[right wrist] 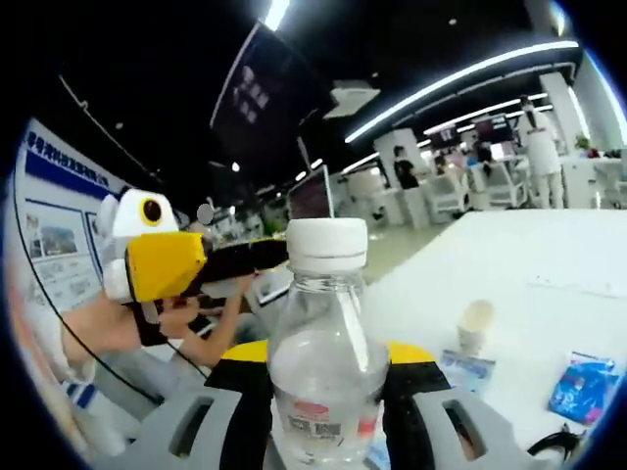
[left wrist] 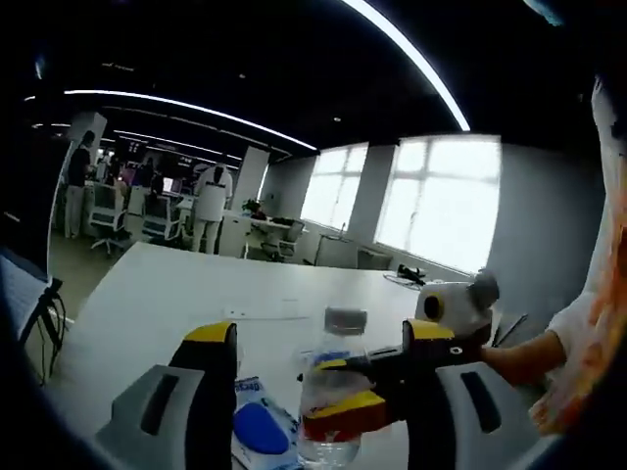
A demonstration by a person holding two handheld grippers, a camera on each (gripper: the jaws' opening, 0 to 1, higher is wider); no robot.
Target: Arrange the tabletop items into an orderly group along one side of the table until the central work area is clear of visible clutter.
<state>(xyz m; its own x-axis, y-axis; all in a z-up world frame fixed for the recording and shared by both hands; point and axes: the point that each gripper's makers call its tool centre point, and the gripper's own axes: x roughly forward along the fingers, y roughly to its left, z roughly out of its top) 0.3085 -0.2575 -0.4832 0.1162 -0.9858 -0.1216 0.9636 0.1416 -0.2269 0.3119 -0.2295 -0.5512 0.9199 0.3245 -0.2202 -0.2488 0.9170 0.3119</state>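
**Bottle pinched in right jaws**

Right gripper (right wrist: 323, 377): jaws closed on a clear water bottle (right wrist: 326, 362), white cap above the fingertips, held upright. Left gripper (left wrist: 323, 338): jaws spread, gripping nothing; bottle stands between them beyond the tips, a blue packet (left wrist: 261, 427) near its left finger on the white table (left wrist: 176, 294).

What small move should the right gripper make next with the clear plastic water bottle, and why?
Probably carry it toward one table edge and set it down upright. The right gripper is shut on the clear plastic water bottle with a white cap, while the white table has a blue packet lying loose.
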